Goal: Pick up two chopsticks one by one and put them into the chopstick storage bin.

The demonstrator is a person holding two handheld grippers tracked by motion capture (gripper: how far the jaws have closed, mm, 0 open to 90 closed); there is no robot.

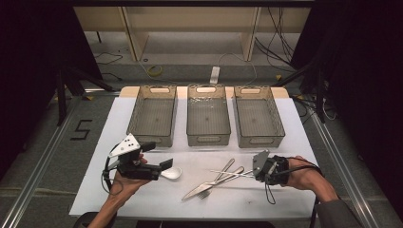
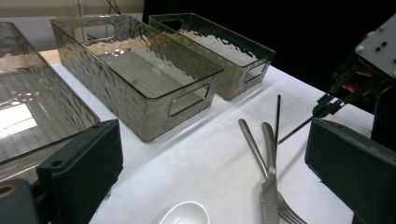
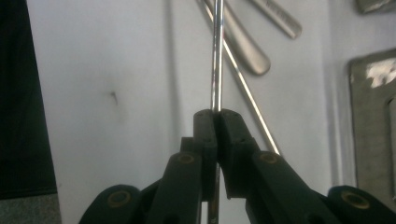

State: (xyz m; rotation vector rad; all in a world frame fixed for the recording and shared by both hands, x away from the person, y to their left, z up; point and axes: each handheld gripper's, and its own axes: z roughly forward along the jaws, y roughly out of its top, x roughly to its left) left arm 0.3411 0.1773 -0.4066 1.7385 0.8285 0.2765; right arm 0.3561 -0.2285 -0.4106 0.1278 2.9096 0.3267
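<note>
Three clear plastic bins stand in a row at the far side of my table (image 1: 95, 190): the left bin (image 1: 153, 115), the middle bin (image 1: 208, 115) and the right bin (image 1: 259, 115), each holding nothing. On the white sheet before them lie one white spoon (image 1: 172, 173), one knife (image 1: 202, 188), one fork (image 1: 205, 192) and two steel handles crossing them. There are two thin metal chopsticks: one chopstick (image 3: 217, 56) is clamped between the closed jaws of my right gripper (image 1: 254, 174) and sticks out toward the cutlery; the second chopstick (image 3: 247, 98) lies on the sheet just beside it. My left gripper (image 1: 166, 166) rests above the spoon, jaws apart, holding nothing.
</note>
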